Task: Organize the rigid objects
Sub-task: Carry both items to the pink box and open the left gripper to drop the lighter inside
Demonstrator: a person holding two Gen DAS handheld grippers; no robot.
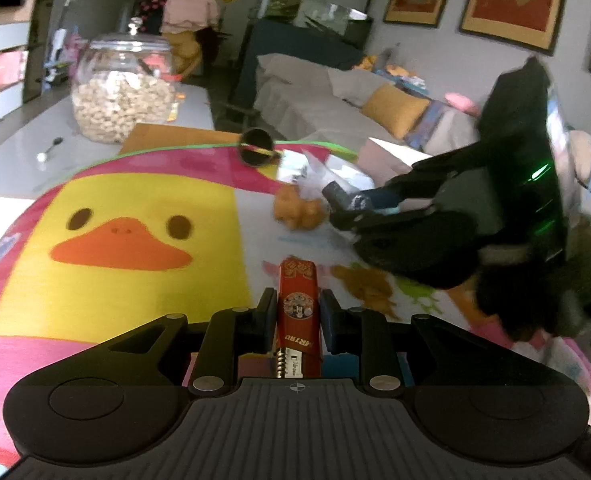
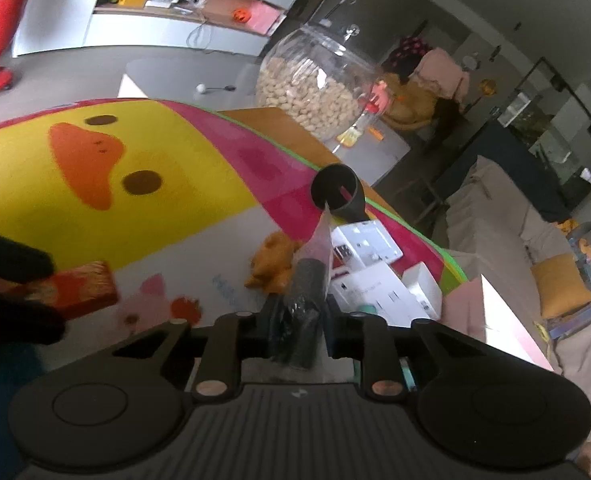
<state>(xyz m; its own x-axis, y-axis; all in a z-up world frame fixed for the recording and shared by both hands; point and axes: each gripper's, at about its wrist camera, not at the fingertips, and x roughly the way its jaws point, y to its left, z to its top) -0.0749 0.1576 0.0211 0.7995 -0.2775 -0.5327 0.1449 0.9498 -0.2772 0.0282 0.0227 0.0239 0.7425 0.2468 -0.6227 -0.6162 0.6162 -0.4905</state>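
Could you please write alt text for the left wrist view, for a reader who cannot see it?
The left gripper is shut on a narrow red box above a bright duck-print mat. To its right, the right gripper grips a dark object in clear plastic wrap beside an orange toy; a glass jar stands behind.

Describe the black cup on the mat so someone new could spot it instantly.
Start at the duck-face mat and go to its pink, green-trimmed far edge, before the big glass jar. The black cup lies there on its side, mouth showing; unlike the white boxes beside it, it is round and dark.
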